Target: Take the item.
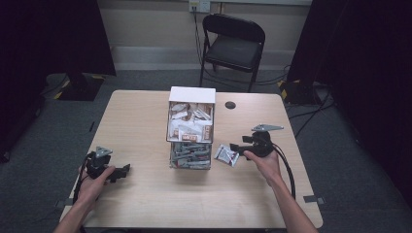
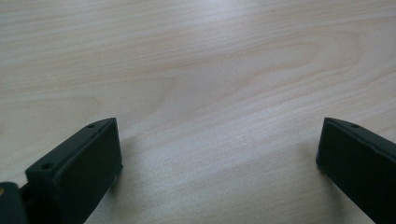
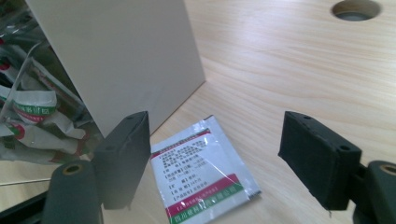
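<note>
The sachet (image 3: pixel 203 175) lies flat on the worktop (image 1: pixel 145 126) between my right gripper's (image 1: pixel 236 147) fingers (image 3: pixel 123 158), which stand wide apart and touch nothing. It carries a red band, a green band and small print too fine for me to read. It sits just beside the box (image 1: pixel 191 128), a two-tier container with a white wall; the upper tier holds white and brown packets, the lower one silvery ones, too many and too jumbled to count. My right hand (image 1: pixel 262 162) holds its gripper low, pointing toward the box. My left hand (image 1: pixel 94 182) rests its gripper (image 1: pixel 124 171) near the worktop's front left, fingers (image 2: pixel 88 158) wide open over bare wood. One sachet lies loose, and there are two grippers.
</note>
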`<move>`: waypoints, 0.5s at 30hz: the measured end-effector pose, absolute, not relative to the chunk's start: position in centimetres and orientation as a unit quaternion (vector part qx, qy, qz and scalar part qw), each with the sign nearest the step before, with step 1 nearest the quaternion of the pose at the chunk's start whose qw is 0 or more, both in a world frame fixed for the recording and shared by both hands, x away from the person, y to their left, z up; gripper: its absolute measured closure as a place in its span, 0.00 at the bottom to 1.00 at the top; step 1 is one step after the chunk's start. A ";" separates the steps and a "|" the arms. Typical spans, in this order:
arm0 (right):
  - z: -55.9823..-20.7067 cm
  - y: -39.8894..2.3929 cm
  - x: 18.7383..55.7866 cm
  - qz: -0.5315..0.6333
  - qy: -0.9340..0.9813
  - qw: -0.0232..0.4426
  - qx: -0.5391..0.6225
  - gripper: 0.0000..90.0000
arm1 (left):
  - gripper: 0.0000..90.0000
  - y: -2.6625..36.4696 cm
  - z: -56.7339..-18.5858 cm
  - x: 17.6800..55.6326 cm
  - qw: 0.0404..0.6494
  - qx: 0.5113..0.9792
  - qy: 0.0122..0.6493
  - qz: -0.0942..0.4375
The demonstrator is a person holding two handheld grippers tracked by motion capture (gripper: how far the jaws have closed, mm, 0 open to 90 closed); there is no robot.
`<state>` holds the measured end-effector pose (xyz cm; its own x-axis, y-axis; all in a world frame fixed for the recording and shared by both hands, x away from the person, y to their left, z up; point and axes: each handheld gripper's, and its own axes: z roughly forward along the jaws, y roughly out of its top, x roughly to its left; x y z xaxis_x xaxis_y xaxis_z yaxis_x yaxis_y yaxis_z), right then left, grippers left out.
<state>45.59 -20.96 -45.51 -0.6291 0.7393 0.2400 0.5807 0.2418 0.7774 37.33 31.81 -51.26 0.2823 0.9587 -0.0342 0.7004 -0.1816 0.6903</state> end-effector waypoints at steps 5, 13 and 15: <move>-44.4 -22.0 44.8 0.456 0.769 0.099 0.437 0.22 | 0.00 31.8 -51.3 37.3 0.308 0.739 0.561 0.210; -43.2 -23.8 43.4 0.472 0.741 0.110 0.465 0.16 | 0.00 31.8 -51.3 37.3 0.308 0.739 0.561 0.210; -42.9 -24.2 43.0 0.466 0.739 0.122 0.471 0.16 | 0.00 31.8 -51.3 37.3 0.308 0.739 0.561 0.210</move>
<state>42.96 -24.20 -42.86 -0.5264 0.8103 0.2575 0.5823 0.1230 0.8036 37.34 31.82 -51.26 0.2827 0.9586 -0.0352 0.7006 -0.1813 0.6901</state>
